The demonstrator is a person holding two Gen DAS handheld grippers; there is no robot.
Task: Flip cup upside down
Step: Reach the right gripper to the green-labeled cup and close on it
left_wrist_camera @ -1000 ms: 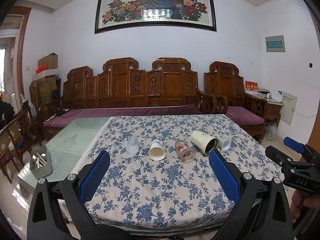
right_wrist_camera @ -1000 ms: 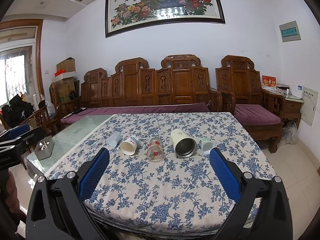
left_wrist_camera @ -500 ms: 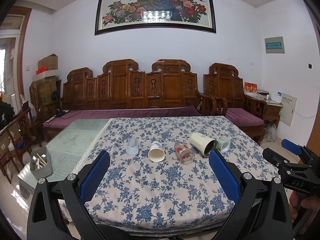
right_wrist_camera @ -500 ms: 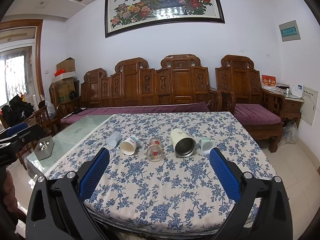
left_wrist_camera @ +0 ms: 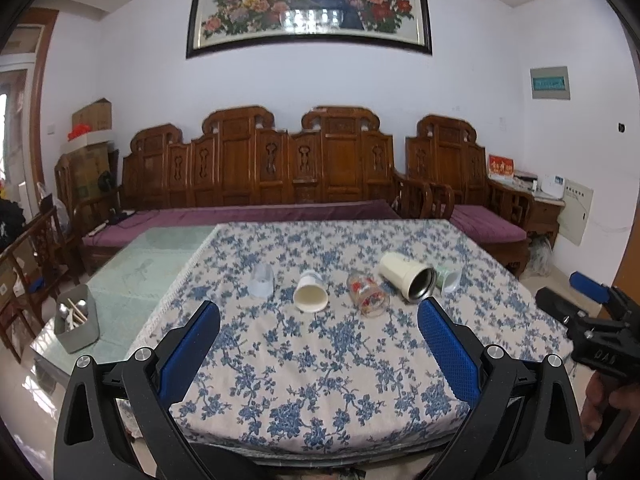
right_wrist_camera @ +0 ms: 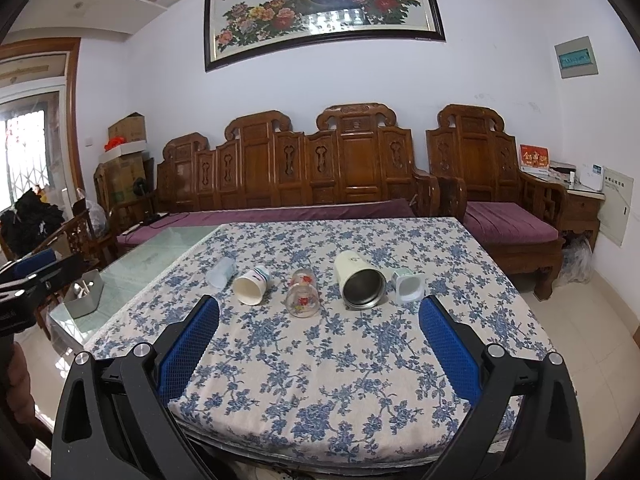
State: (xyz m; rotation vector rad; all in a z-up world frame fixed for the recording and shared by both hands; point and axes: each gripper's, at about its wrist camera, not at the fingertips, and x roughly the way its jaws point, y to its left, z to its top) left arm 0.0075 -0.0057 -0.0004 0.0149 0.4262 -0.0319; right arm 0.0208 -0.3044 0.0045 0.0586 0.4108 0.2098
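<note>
Right wrist | five cups (right_wrist_camera: 362,283) lying sideways | jaws wide apart

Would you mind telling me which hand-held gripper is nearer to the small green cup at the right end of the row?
Right. The right hand-held gripper faces the green cup more directly; the left hand-held gripper sits farther left. Neither touches it.

A matt floral cloth (right_wrist_camera: 320,360) covers the desk. The cream tumbler (right_wrist_camera: 358,278) shows a shiny metal lining; the printed glass (right_wrist_camera: 303,294) is clear and glossy. The bench (right_wrist_camera: 320,168) is polished carved wood.
</note>
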